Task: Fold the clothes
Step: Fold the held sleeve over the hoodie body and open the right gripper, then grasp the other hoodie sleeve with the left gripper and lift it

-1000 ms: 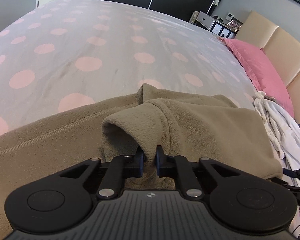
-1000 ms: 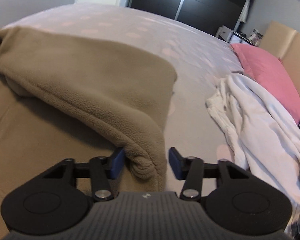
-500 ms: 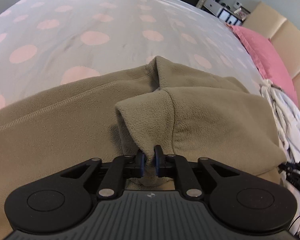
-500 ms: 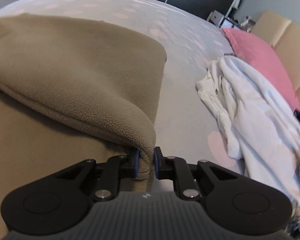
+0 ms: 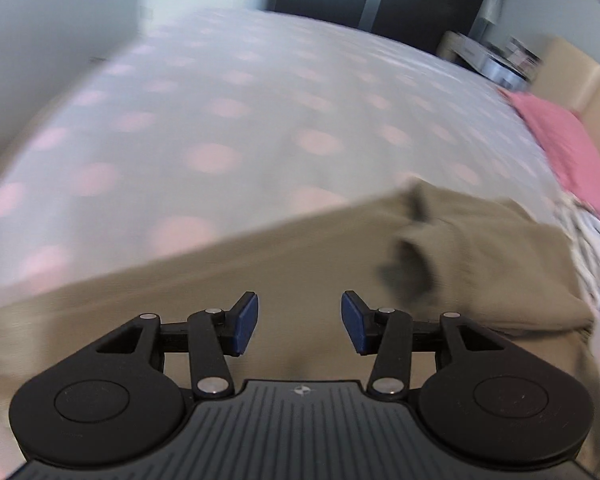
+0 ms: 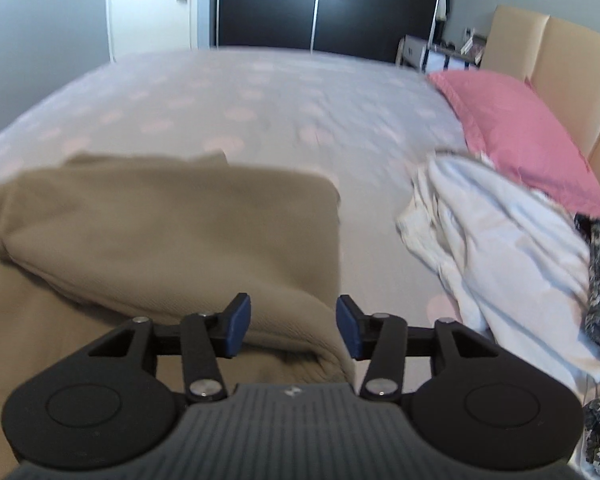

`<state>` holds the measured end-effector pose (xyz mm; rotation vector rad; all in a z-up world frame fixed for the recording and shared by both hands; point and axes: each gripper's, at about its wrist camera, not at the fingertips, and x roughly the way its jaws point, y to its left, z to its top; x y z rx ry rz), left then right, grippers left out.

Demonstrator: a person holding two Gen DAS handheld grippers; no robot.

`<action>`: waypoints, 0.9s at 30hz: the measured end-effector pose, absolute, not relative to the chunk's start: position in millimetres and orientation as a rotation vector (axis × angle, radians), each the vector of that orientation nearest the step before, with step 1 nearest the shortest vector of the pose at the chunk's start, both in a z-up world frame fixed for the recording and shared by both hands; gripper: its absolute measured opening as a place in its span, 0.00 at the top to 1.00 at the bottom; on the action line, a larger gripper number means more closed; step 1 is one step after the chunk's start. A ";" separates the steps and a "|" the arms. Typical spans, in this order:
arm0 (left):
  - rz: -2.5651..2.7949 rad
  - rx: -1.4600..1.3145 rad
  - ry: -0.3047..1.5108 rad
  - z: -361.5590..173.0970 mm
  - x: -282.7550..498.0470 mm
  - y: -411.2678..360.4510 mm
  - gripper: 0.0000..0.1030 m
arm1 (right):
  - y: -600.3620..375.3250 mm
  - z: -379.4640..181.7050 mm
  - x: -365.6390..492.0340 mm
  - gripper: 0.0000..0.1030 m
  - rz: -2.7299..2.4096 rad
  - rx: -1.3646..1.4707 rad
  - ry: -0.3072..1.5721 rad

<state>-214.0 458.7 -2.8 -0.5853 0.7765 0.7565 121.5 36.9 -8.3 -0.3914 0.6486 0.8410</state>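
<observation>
The tan fleece garment (image 6: 172, 232) lies on the near part of the bed (image 6: 300, 112), its folded-over flap on top. Both grippers have just been opening: the left gripper (image 5: 299, 325) is released above flat fleece with nothing between its pads, and the right gripper (image 6: 293, 328) is released over the flap's near corner. A white garment (image 6: 499, 248) lies to the right, beside a pink pillow (image 6: 511, 120).
</observation>
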 end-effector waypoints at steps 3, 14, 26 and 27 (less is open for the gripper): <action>0.877 -0.620 0.721 6.3 -265.8 471.8 0.56 | 34.9 0.2 113.5 0.45 0.829 -0.331 0.654; 1.189 -0.756 0.619 -25.3 -391.7 511.8 0.57 | 29.6 -8.2 84.6 0.45 0.795 -0.163 0.705; 1.421 -0.917 0.651 -96.1 -472.6 531.6 0.57 | 57.5 -17.7 47.2 0.45 0.904 -0.239 0.612; 1.418 -0.940 0.654 -103.5 -474.9 532.5 0.56 | 60.2 -18.3 44.4 0.45 0.916 -0.255 0.602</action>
